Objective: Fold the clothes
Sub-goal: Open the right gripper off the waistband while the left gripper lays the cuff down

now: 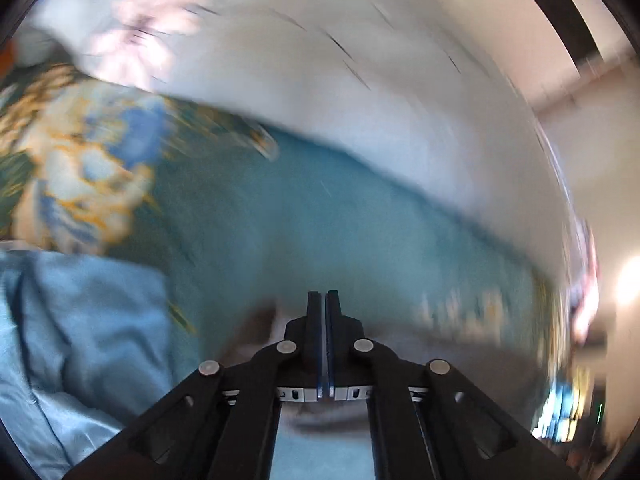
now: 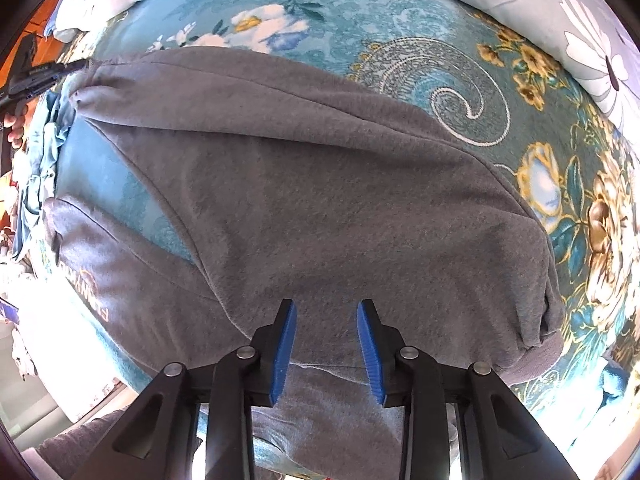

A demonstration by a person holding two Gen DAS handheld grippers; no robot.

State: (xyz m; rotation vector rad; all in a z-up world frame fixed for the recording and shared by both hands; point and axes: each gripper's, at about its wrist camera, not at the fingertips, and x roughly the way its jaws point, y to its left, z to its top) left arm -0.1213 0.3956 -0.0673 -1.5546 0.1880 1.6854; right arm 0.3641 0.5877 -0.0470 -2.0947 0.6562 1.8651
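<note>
Soft cloth on a bed, hard matt plastic on the tools

The grey sweatshirt [image 2: 320,200] is fuzzy, matt fleece; the teal floral bedspread [image 2: 400,32] is plush woven cloth; the light blue garment [image 1: 80,328] is smooth and creased. The right gripper [image 2: 326,320] is matt black plastic with ribbed blue pads [image 2: 370,352] and dull metal pins.

Partly legible orange print on grey sweatshirt [image 2: 320,200].

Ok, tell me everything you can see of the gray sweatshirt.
The gray sweatshirt looks like soft fleece, with orange lettering near one edge and a ribbed cuff at lower right. It lies spread, loosely creased, on the teal floral bedspread. The left gripper pinches its far corner at upper left. The right gripper is open over its near part, not gripping.
</note>
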